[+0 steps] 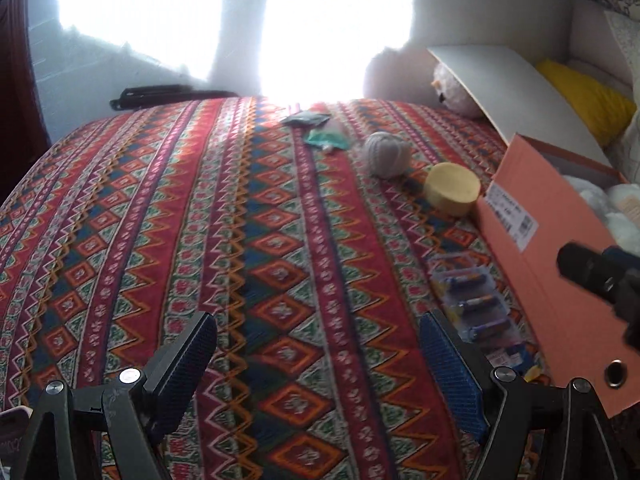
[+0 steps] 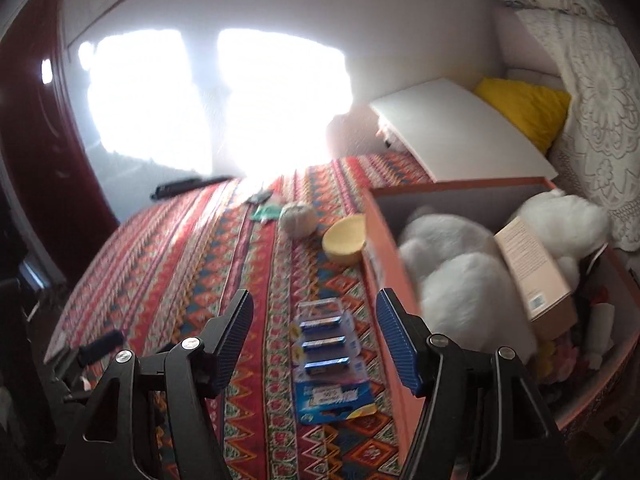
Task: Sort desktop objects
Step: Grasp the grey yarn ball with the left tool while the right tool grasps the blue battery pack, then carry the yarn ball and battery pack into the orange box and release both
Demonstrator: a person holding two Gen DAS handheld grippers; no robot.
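A blister pack of batteries lies on the patterned cloth, beside the orange box. My right gripper is open and empty, hovering above the pack with its jaws either side of it. My left gripper is open and empty over bare cloth; the pack lies to its right. Farther back lie a yellow round sponge, a grey knitted ball, a green packet and a dark packet. The box holds white plush toys and a tan book.
The box's white lid stands up behind it, with a plush toy beside it. A yellow cushion and lace cloth lie at the right. A black object lies at the cloth's far edge. Bright sunlight washes out the wall.
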